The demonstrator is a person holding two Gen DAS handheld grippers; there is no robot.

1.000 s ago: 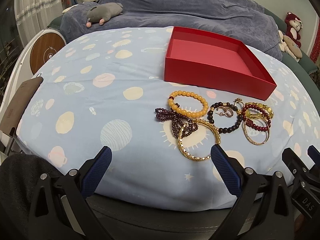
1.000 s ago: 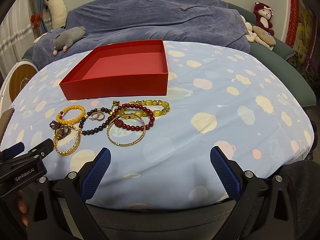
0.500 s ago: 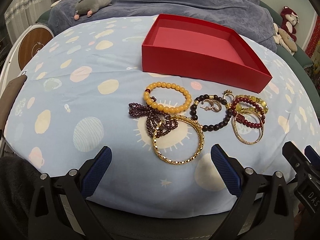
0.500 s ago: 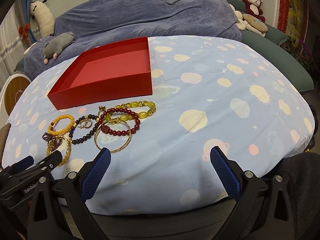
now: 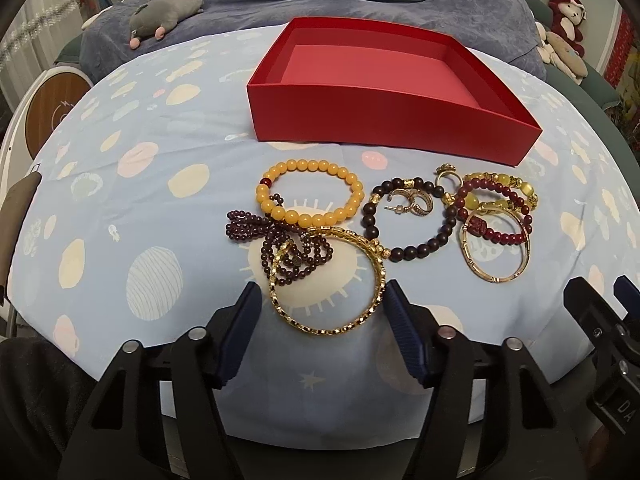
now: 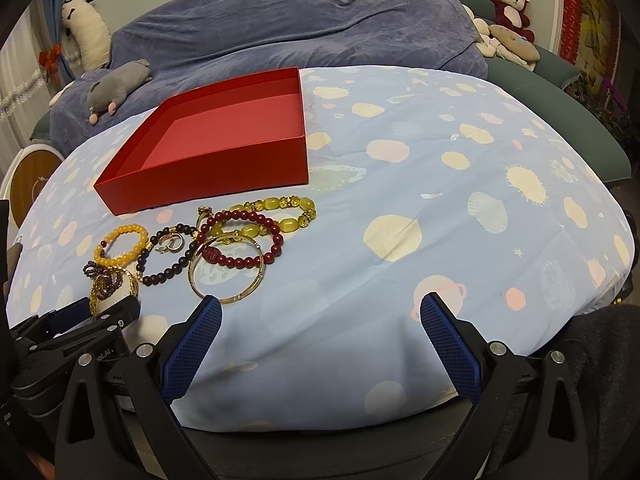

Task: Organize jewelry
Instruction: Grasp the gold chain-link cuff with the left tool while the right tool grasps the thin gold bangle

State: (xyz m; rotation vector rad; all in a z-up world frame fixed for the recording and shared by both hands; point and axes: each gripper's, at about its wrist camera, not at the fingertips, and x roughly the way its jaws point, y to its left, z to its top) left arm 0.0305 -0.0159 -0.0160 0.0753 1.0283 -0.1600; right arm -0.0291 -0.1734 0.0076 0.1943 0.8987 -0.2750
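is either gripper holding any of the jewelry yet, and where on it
Nothing is held yet. The left gripper is closing with the gold bangle between its fingers, level with the bangle's two sides, not yet pressing. The right gripper is open over bare sheet.

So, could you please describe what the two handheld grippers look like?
Both match: the left gripper and right gripper have black angular frames with silver bolts, and their fingers carry blue cross-hatched pads. White lettering marks each gripper's side. No cables show.
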